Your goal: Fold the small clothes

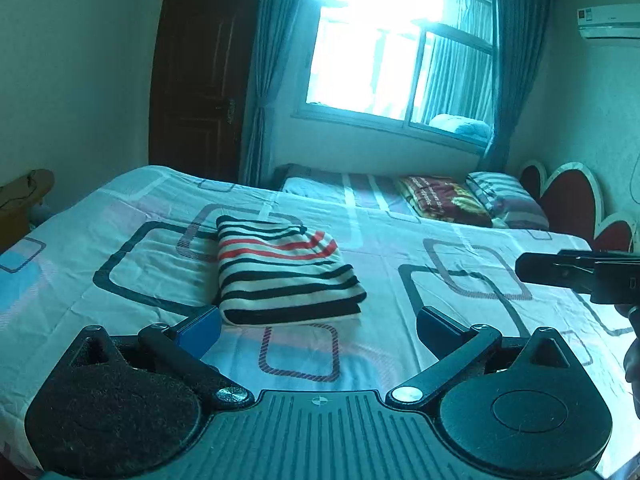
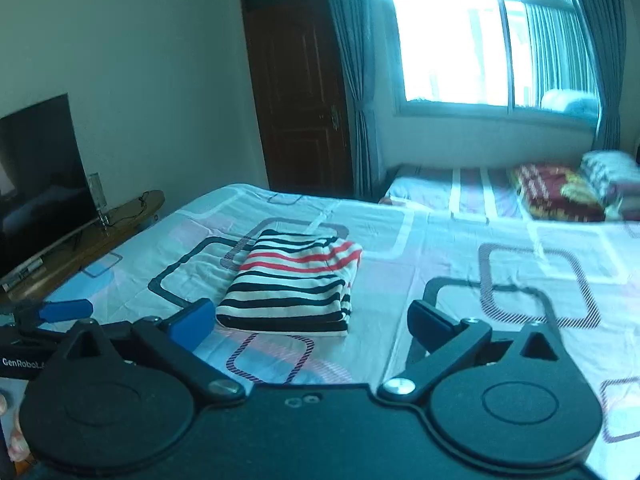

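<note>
Television (image 2: 40,184) only beside right claw (image 2: 316,326)

Bed (image 1: 120,208) in a square-patterned sheet, 1 folded striped garment (image 1: 284,272) flat on it, pillows (image 1: 504,200) at the head.

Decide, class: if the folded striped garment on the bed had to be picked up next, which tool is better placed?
Probably the left tool: the folded striped garment lies almost straight ahead between its open fingers. From the right tool, also open and empty, the garment sits nearer the left-hand finger. The difference is slight.
</note>
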{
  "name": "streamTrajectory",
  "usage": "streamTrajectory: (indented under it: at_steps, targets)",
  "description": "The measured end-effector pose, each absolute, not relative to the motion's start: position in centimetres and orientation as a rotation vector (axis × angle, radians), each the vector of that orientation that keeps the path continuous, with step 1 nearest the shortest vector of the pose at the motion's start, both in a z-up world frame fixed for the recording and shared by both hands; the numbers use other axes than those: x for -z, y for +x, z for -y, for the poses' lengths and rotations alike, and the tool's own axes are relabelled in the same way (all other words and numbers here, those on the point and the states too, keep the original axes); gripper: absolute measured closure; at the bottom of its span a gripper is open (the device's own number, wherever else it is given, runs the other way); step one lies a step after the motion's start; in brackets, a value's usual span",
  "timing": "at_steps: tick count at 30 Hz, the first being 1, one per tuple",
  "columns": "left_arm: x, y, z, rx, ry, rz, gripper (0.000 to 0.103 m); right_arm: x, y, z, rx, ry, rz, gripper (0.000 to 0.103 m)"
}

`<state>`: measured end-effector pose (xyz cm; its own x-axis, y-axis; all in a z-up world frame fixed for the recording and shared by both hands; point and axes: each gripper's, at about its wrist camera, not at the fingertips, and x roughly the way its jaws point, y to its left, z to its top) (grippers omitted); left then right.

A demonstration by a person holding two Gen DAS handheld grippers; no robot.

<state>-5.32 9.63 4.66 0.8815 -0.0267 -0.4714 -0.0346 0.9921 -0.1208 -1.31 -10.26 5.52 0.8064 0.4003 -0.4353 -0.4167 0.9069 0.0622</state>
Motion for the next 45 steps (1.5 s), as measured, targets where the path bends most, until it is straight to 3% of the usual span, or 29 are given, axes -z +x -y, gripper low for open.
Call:
streamTrajectory:
  at_steps: [45]
  targets:
    - [-6.5, -6.6, -8.0, -0.044, -0.080, -0.396, 0.000, -6.5, -3.2, 11.5, -0.416, -0.048, -0.389, 0.001]
